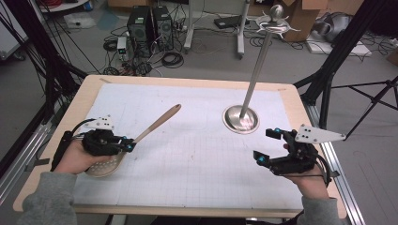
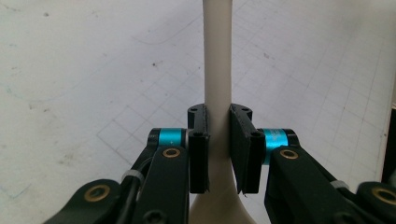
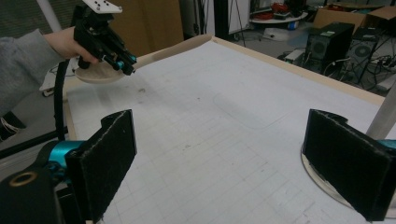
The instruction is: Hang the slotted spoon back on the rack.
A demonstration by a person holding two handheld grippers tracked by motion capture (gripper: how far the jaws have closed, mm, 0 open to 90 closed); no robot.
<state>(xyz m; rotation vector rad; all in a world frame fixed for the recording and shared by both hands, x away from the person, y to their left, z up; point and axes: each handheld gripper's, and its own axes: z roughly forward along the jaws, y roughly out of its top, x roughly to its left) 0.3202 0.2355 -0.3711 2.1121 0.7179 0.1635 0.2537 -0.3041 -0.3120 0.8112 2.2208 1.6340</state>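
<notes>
At table's left, left claw [image 1: 130,145] clamps spoon [image 1: 157,123], seemingly lifted.

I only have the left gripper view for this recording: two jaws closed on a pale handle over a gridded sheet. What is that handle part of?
Observer: A wooden slotted spoon. In the high view the left gripper clamps its handle just above the perforated bowl, which sits low near the mat.
Operator: Where is the other gripper?
Observer: The right gripper is at the table's right side, jaws wide apart, holding nothing.
Operator: Anything else on the table?
Observer: A metal stand: a round base with a tall pole, just ahead of the right gripper. Its hooked top carries nothing.
Operator: Does the spoon's handle tip rest on the mat?
Observer: I cannot tell; in the right gripper view it looks raised.
</notes>
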